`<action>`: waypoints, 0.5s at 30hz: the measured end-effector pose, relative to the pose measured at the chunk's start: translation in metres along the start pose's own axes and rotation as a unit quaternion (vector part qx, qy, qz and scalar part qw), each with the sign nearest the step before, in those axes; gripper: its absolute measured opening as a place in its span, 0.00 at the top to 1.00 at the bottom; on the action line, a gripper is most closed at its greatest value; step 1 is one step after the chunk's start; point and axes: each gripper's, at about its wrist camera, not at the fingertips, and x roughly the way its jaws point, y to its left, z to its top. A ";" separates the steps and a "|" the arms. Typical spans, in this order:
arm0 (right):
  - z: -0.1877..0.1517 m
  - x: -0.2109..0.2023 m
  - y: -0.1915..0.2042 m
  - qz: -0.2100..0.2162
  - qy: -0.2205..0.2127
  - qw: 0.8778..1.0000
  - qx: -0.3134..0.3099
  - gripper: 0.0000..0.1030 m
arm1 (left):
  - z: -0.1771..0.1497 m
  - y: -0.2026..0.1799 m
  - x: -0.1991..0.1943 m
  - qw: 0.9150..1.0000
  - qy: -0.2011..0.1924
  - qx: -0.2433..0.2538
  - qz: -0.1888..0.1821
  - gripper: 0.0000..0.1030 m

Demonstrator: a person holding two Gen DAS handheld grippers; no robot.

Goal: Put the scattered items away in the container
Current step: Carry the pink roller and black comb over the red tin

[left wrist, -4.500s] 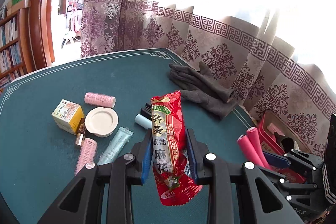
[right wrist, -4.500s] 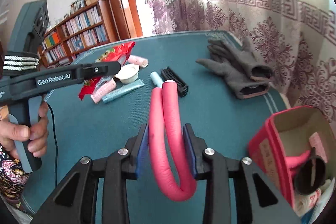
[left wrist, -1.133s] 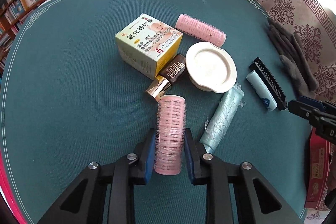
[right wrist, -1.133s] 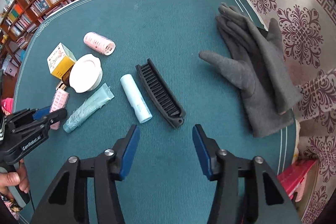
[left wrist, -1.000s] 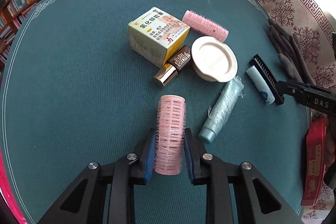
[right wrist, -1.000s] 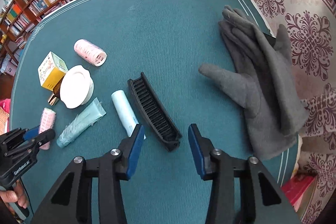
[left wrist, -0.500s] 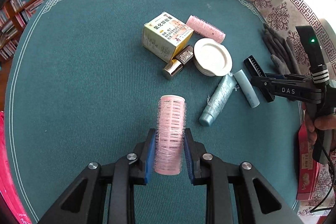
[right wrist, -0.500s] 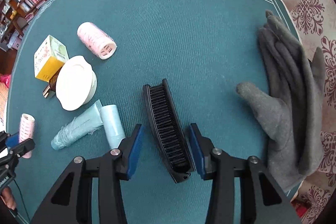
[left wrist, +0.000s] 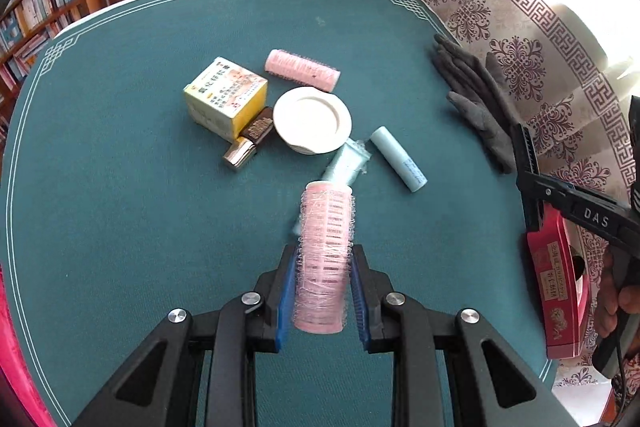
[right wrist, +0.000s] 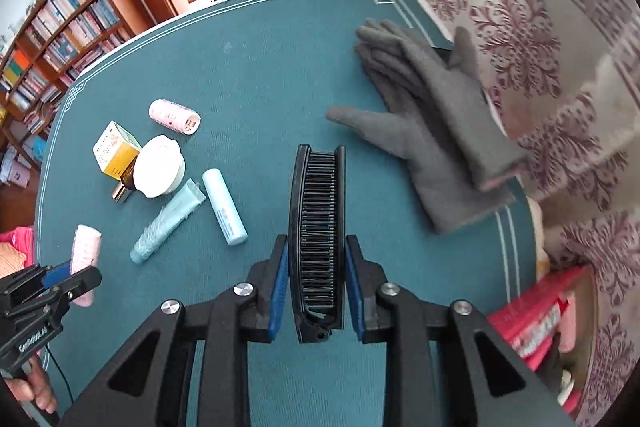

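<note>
My left gripper (left wrist: 322,255) is shut on a pink hair roller (left wrist: 326,227) and holds it above the green table (left wrist: 120,207). My right gripper (right wrist: 316,243) has a black comb (right wrist: 318,211) upright between its blue pads; the jaws are closing on it and it hangs clear of the cloth. In the left wrist view, the same comb (left wrist: 526,151) shows at the right edge above the red container (left wrist: 556,287). The right wrist view shows the container (right wrist: 532,311) at lower right, off the table's corner, and the roller (right wrist: 85,247) at lower left.
Grey gloves (right wrist: 432,131) lie near the table's right edge. A second pink roller (left wrist: 302,69), a yellow box (left wrist: 226,95), a brown bottle (left wrist: 250,139), a white lid (left wrist: 312,119), a teal tube (left wrist: 346,163) and a pale blue stick (left wrist: 398,159) cluster mid-table. Curtains hang behind.
The right gripper came down over the comb, closed on it and lifted it off the cloth. The left gripper rose with the pink roller still in it.
</note>
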 end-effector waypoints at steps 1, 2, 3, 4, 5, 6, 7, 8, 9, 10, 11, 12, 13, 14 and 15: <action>-0.006 -0.010 -0.013 -0.010 -0.003 1.000 0.010 0.72 | 0.001 -0.010 -0.001 1.000 -0.001 0.010 -0.006 0.74; -0.022 -0.019 -0.033 -0.022 -0.004 0.999 0.022 0.72 | 0.000 -0.021 -0.003 1.000 -0.001 0.021 -0.014 0.74; -0.034 -0.024 -0.041 -0.034 -0.007 0.999 0.035 0.72 | 0.000 -0.033 -0.004 0.999 0.000 0.033 -0.022 0.74; -0.045 -0.034 -0.054 -0.046 -0.009 0.998 0.047 0.72 | -0.001 -0.045 -0.005 0.999 0.001 0.045 -0.031 0.74; -0.058 -0.046 -0.066 -0.058 -0.012 0.996 0.060 0.72 | 0.000 -0.060 -0.004 0.998 0.002 0.056 -0.039 0.74; -0.068 -0.057 -0.078 -0.069 -0.014 0.995 0.071 0.72 | -0.001 -0.074 -0.007 0.997 0.004 0.068 -0.048 0.74; -0.080 -0.064 -0.093 -0.077 -0.016 0.994 0.080 0.72 | -0.002 -0.090 -0.009 0.995 0.004 0.081 -0.057 0.74; -0.089 -0.073 -0.104 -0.084 -0.018 0.993 0.087 0.72 | -0.002 -0.106 -0.010 0.993 0.003 0.095 -0.064 0.74; -0.097 -0.078 -0.112 -0.092 -0.020 0.992 0.090 0.72 | -0.002 -0.125 -0.010 0.992 0.001 0.109 -0.070 0.74; -0.105 -0.083 -0.120 -0.102 -0.024 0.991 0.089 0.72 | -0.002 -0.143 -0.011 0.989 0.000 0.123 -0.077 0.74; -0.114 -0.087 -0.129 -0.112 -0.027 0.990 0.087 0.72 | -0.003 -0.162 -0.013 0.987 -0.002 0.135 -0.083 0.74; -0.123 -0.092 -0.138 -0.119 -0.029 0.989 0.085 0.72 | -0.004 -0.180 -0.014 0.985 -0.003 0.146 -0.091 0.74; -0.131 -0.092 -0.146 -0.122 -0.030 0.988 0.086 0.72 | -0.006 -0.200 -0.016 0.983 -0.004 0.158 -0.097 0.74; -0.141 -0.096 -0.156 -0.122 -0.032 0.988 0.089 0.72 | -0.008 -0.219 -0.017 0.980 -0.007 0.170 -0.099 0.74; -0.149 -0.096 -0.164 -0.119 -0.029 0.989 0.088 0.72 | -0.011 -0.238 -0.018 0.978 -0.008 0.181 -0.100 0.74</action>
